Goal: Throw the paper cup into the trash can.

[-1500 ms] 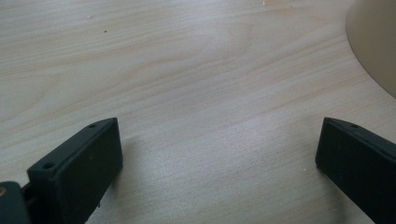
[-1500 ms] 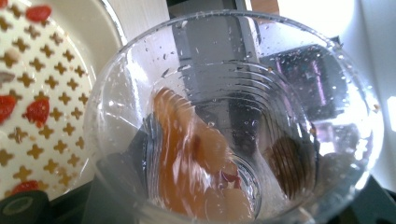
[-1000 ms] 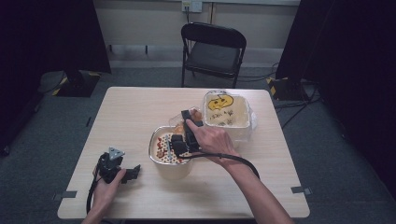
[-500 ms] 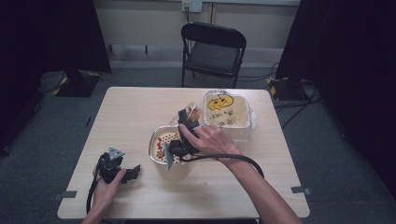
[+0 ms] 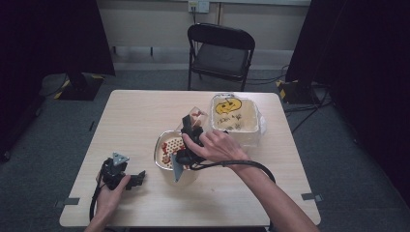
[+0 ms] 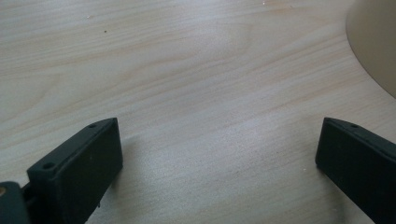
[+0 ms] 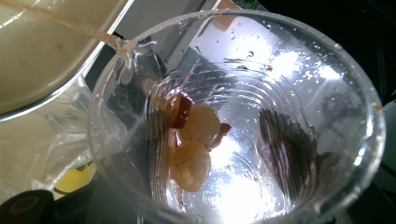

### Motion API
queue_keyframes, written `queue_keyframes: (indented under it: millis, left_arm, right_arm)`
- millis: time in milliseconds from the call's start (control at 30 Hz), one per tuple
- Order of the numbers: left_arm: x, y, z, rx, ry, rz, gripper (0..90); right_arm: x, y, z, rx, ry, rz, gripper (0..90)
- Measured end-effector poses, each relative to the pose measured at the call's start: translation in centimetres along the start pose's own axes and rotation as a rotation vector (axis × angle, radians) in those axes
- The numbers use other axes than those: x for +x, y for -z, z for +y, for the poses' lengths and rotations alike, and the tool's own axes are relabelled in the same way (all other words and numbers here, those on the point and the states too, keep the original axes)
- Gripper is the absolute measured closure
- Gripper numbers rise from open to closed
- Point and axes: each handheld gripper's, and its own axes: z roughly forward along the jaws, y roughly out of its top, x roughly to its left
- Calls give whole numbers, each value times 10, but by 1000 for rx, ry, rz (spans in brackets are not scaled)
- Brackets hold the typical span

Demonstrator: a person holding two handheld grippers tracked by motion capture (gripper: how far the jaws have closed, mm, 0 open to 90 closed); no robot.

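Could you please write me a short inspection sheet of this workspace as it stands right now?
Surface: light wooden table, bare around the things.
Job's things: clear plastic cup with a few pale and red pieces at its bottom, held tilted over the round bowl of red and pale bits; square container with a yellow mark beyond it.
Clutter: nothing seen.
Grippers: right tongs grip the cup; left tongs open, low over bare table, near the front left corner.
Cables: one black cable trails from the right tongs; more lie on the floor.
Surroundings: black folding chair, dark curtains, grey floor.
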Motion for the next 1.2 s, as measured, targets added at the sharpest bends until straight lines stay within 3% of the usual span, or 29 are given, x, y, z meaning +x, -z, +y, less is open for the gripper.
queue_keyframes:
  millis: [33, 100, 300, 467, 500, 600, 667, 700, 733, 833, 1033, 1200]
  left_arm:
    - [0, 0, 0, 0, -1, 0, 0]
    - [0, 0, 0, 0, 0, 0, 0]
    - [0, 0, 0, 0, 0, -1, 0]
    - [0, 0, 0, 0, 0, 0, 0]
    - [0, 0, 0, 0, 0, 0, 0]
    - [0, 0, 0, 0, -1, -1, 0]
    - [0, 0, 0, -1, 3, -2, 0]
    - [0, 0, 0, 0, 3, -3, 0]
    - [0, 0, 0, -2, 5, -3, 0]
    - [0, 0, 0, 0, 3, -2, 0]
    - [0, 0, 0, 0, 2, -2, 0]
    - [0, 0, 0, 0, 2, -2, 0]
  right_arm:
    - [-1, 1, 0, 0, 30, -13, 471]
    - [0, 2, 0, 5, 37, -18, 471]
    - [-5, 5, -1, 1, 135, -76, 474]
    - [-7, 2, -4, 17, 134, -54, 476]
    - [-8, 1, -5, 9, 106, -50, 476]
    - [-11, 1, -7, 19, 88, -37, 476]
    - [-15, -1, -11, 13, -25, 1, 476]
    - [-15, -1, -11, 13, -25, 1, 476]
    - [-18, -2, -13, 0, -104, 44, 476]
    - [-25, -4, -21, -23, -256, 86, 476]
    - [-33, -6, -36, -52, -628, 194, 476]
    - [-31, -13, -48, -111, -941, 295, 473]
